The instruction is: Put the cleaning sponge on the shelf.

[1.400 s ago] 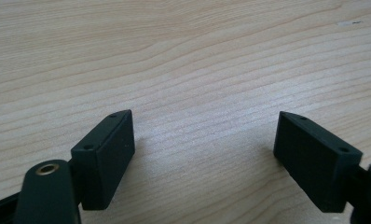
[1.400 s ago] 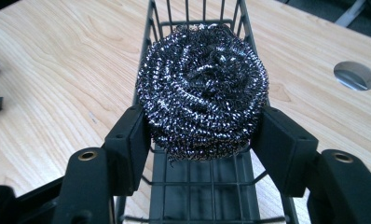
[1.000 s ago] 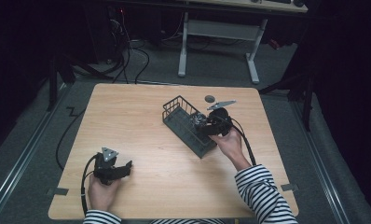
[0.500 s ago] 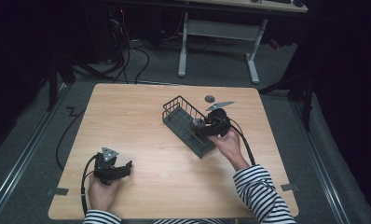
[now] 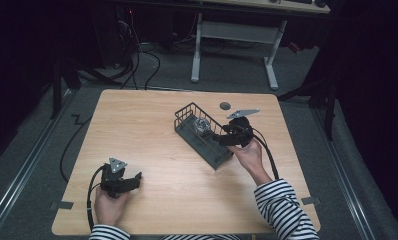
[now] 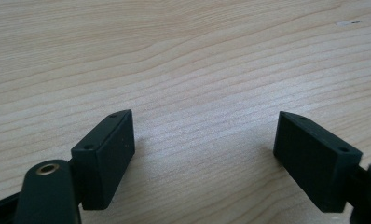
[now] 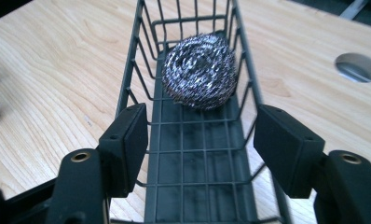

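Claws come first. The right claw (image 7: pixel 200 149) is spread wide, and its jaws have just been closing a little. In the right gripper view the two black jaws stand on the two sides of a long dark wire basket (image 7: pixel 141 70), one jaw by each long wall. I cannot tell if the jaws touch the wires. Nothing is pinched between them; there is only the bare floor of the basket.

Farther along the basket lies a shiny metal scrubbing ball (image 7: pixel 200 70). It sits in the far end, close to the end wall and between the two long walls. It is apart from the jaws.

From the high view, the basket (image 5: pixel 214 155) lies slanted on the wooden counter (image 5: pixel 152 130), a bit right of the middle. The scrubbing ball (image 5: pixel 202 125) is in the end farther from the person. The right claw (image 5: pixel 221 138) is over the basket, just beside the ball, held by the right hand (image 5: pixel 248 152) in a striped sleeve. A small round hole (image 5: pixel 225 105) is in the counter just behind the basket.

The left claw (image 6: pixel 202 154) is spread wide too. It holds nothing. Between its jaws is only the bare wood of the counter. In the high view the left claw (image 5: pixel 137 177) is near the front left part of the counter, well apart from the basket, held by the left hand (image 5: pixel 107 205).
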`<state>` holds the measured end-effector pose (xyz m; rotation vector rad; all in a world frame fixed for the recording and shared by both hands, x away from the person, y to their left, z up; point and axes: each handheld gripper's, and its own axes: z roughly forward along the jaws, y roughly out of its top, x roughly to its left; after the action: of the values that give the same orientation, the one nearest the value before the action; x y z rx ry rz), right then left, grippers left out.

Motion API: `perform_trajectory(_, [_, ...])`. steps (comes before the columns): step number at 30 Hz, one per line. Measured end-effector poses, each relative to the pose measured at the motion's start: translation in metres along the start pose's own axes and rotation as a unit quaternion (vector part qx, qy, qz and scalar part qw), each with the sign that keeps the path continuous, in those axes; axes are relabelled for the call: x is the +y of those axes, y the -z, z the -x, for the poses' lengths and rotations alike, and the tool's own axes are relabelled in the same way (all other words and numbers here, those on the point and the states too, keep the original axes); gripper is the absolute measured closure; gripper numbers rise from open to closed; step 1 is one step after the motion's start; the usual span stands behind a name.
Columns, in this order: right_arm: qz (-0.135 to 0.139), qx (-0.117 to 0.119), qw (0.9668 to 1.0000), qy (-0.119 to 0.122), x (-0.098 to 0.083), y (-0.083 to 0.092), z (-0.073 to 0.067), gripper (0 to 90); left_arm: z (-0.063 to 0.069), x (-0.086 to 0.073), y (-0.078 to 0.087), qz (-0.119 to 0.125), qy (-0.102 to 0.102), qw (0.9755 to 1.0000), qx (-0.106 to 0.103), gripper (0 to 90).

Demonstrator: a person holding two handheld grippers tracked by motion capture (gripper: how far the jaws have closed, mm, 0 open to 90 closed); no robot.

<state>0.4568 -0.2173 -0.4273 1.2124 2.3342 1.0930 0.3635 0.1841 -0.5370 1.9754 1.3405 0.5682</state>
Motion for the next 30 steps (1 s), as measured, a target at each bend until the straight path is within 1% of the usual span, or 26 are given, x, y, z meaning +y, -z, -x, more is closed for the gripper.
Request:
perform_trajectory(4, [0.019, -0.006, 0.9998, 0.005, -0.001, 0.014, 0.001, 37.8, 0.000, 0.000, 0.000, 0.000, 0.000, 1.0000, 0.000, 20.9])
perform_trajectory(8, [0.030, -0.013, 0.9994, 0.010, -0.004, 0.028, 0.002, 38.8, 0.000, 0.000, 0.000, 0.000, 0.000, 1.0000, 0.000, 20.9])
perform_trajectory(9, [0.034, -0.015, 0.9992, 0.012, -0.006, 0.031, 0.002, 39.7, 0.000, 0.000, 0.000, 0.000, 0.000, 1.0000, 0.000, 20.9])
perform_trajectory(12, [0.045, -0.017, 0.9988, 0.005, -0.015, 0.041, 0.004, 40.4, 0.000, 0.000, 0.000, -0.001, 0.000, 1.0000, 0.000, 20.9])
perform_trajectory(14, [0.044, -0.027, 0.9986, 0.011, -0.019, 0.049, 0.004, 40.9, 0.000, 0.000, 0.000, 0.000, 0.000, 1.0000, 0.000, 20.9])
perform_trajectory(15, [0.052, -0.028, 0.9982, 0.011, -0.021, 0.053, 0.004, 41.6, 0.000, 0.000, 0.000, 0.000, 0.000, 1.0000, 0.000, 20.9])
perform_trajectory(17, [0.062, -0.027, 0.9977, 0.007, -0.025, 0.062, 0.005, 41.6, 0.000, 0.000, 0.000, 0.000, 0.000, 1.0000, 0.000, 20.9])
perform_trajectory(19, [0.066, -0.030, 0.9973, 0.003, -0.029, 0.069, 0.007, 41.7, 0.000, 0.000, 0.000, 0.000, 0.000, 1.0000, 0.000, 20.9])
perform_trajectory(21, [0.063, -0.035, 0.9974, 0.001, -0.034, 0.075, 0.008, 41.7, 0.000, 0.000, 0.000, 0.000, 0.000, 1.0000, 0.000, 20.9])
perform_trajectory(23, [0.067, -0.040, 0.9969, 0.003, -0.037, 0.081, 0.009, 41.7, 0.000, 0.000, 0.000, 0.000, 0.000, 1.0000, 0.000, 20.9])
perform_trajectory(24, [0.071, -0.042, 0.9965, 0.003, -0.038, 0.085, 0.010, 42.1, 0.000, 0.000, 0.000, -0.001, 0.000, 1.0000, 0.000, 20.8])
perform_trajectory(26, [0.086, -0.039, 0.9955, -0.003, -0.042, 0.092, 0.011, 42.5, 0.000, 0.000, 0.000, 0.000, 0.000, 1.0000, 0.000, 20.9])
perform_trajectory(28, [0.091, -0.039, 0.9951, -0.008, -0.047, 0.097, 0.012, 42.6, 0.000, 0.000, 0.000, -0.001, 0.000, 1.0000, 0.000, 20.9])
perform_trajectory(30, [0.094, -0.043, 0.9946, -0.008, -0.050, 0.102, 0.012, 42.6, 0.000, 0.000, 0.000, -0.001, 0.000, 1.0000, 0.000, 20.9])
